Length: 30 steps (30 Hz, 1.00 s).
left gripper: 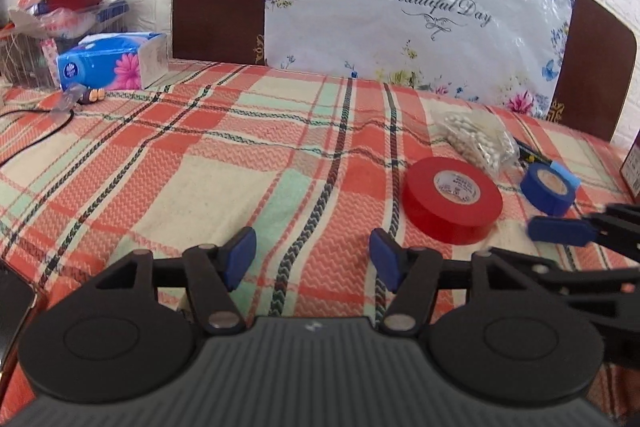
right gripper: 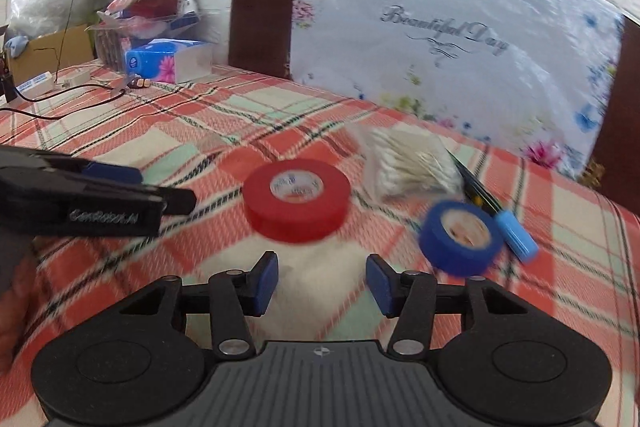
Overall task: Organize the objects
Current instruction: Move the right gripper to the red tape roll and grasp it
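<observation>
Both your grippers hang empty over the plaid cloth, jaws wide: the left gripper faces bare cloth, the right gripper sits just short of the red tape and the blue tape.

The things to sort lie together on the right: red tape, blue tape, a bag of swabs and a pen whose blue cap touches the blue tape.

Watch these risks. The blue tape looks tilted against the pen, so a nudge from your finger could roll it or drag the pen along. The swab bag is slick and loose; a shallow pinch may slip. Your grippers are close together, so reaching for the red tape with both could make them collide.

Readable writing: "Beautiful Day" on the floral bag. The red tape's core label is too small to read.
</observation>
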Each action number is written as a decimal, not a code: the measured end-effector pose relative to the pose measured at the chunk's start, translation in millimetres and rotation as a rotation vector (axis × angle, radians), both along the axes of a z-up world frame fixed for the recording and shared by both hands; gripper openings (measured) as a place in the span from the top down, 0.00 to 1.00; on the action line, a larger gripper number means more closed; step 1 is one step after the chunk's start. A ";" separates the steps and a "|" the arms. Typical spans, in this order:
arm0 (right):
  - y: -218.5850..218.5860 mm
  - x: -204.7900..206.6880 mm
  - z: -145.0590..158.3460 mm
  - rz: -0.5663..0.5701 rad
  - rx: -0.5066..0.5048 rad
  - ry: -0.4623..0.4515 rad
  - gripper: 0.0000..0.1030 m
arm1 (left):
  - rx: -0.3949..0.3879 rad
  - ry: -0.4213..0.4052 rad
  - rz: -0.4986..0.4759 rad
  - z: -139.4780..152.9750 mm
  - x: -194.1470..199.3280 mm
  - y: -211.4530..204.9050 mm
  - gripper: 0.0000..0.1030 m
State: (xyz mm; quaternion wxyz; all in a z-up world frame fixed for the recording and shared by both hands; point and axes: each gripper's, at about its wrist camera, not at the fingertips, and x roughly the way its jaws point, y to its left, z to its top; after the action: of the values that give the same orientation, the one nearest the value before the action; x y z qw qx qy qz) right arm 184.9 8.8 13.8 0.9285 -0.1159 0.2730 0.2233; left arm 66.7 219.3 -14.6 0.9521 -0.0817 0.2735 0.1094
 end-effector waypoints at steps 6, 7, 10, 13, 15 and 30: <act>18.2 25.0 -1.2 0.052 -0.011 0.000 0.35 | -0.047 -0.022 0.011 -0.9 0.1 8.6 0.40; 19.6 27.7 -1.4 0.057 -0.014 0.002 0.34 | -0.050 -0.024 0.011 -0.9 0.5 9.1 0.40; 20.2 36.6 -1.9 0.062 -0.005 0.012 0.31 | -0.055 -0.027 0.012 -0.9 0.3 9.2 0.39; 17.0 37.6 -1.7 0.064 0.010 0.023 0.32 | -0.051 -0.027 0.008 -0.8 1.0 8.6 0.38; 12.5 31.3 -1.3 0.052 0.006 0.023 0.32 | -0.050 -0.025 0.008 -0.9 1.3 8.9 0.38; -167.7 -147.6 -8.5 -0.310 0.034 0.025 0.32 | -0.006 0.086 -0.083 11.6 2.3 -37.7 0.30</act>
State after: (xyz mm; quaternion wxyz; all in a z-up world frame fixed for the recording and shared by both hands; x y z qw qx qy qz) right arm 37.3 -158.9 5.3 0.9502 -0.0540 0.2955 0.0833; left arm 69.0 181.6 -3.0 0.9430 -0.0683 0.3177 0.0724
